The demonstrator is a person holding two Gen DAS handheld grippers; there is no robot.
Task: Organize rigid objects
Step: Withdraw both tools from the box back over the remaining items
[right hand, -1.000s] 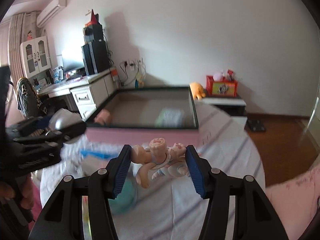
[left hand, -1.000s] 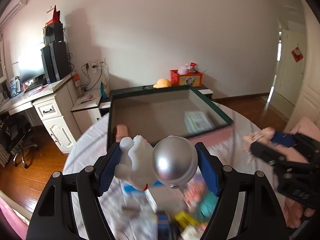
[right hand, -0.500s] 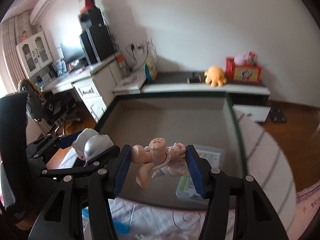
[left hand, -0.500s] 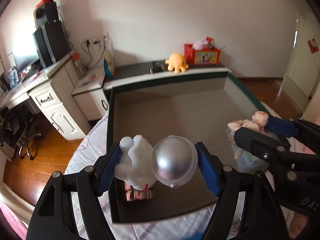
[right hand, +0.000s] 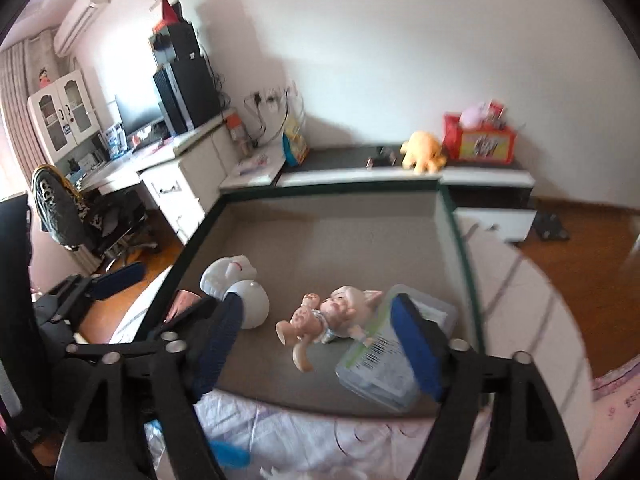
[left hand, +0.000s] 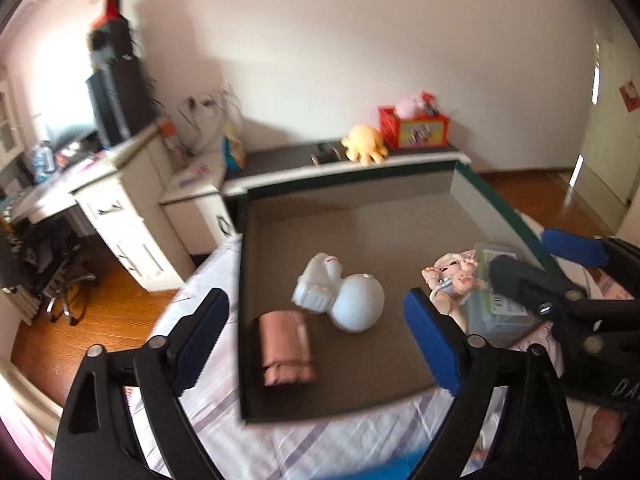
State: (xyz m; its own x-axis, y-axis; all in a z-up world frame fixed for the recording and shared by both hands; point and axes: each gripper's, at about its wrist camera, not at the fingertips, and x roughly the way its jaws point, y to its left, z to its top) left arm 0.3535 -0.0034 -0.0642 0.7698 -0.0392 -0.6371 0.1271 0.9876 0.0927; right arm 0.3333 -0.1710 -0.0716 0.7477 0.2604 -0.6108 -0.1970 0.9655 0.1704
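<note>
The white astronaut toy (left hand: 338, 298) lies on its side on the brown floor of the shallow green-rimmed box (left hand: 500, 208), ahead of and between the blue pads of the left gripper (left hand: 316, 340), touching neither; its jaws are spread wide and opening, with nothing gripped. The toy's long axis runs diagonally in the left wrist view, the round helmet toward the near right and the body and legs toward the far left. Just beside it, nearer the box's left wall, lies a pink block-like piece (left hand: 285, 350), lengthwise toward the camera. The small doll (right hand: 324, 320) lies on the box floor ahead of the right gripper (right hand: 320, 354), between its pads but free of both; these jaws are likewise apart and opening. The doll lies slanted, its pale-haired head to the far right against a clear plastic case (right hand: 384, 360), its legs to the near left. The case sits in the box's near right corner, partly behind the right pad. The box rests on a bed with a white, purple-striped sheet (left hand: 208, 412). Beyond it stand a low dark-topped cabinet bearing a yellow plush (left hand: 365, 145) and a red box (left hand: 414, 127), and a white desk (left hand: 120, 204) at the left.
</note>
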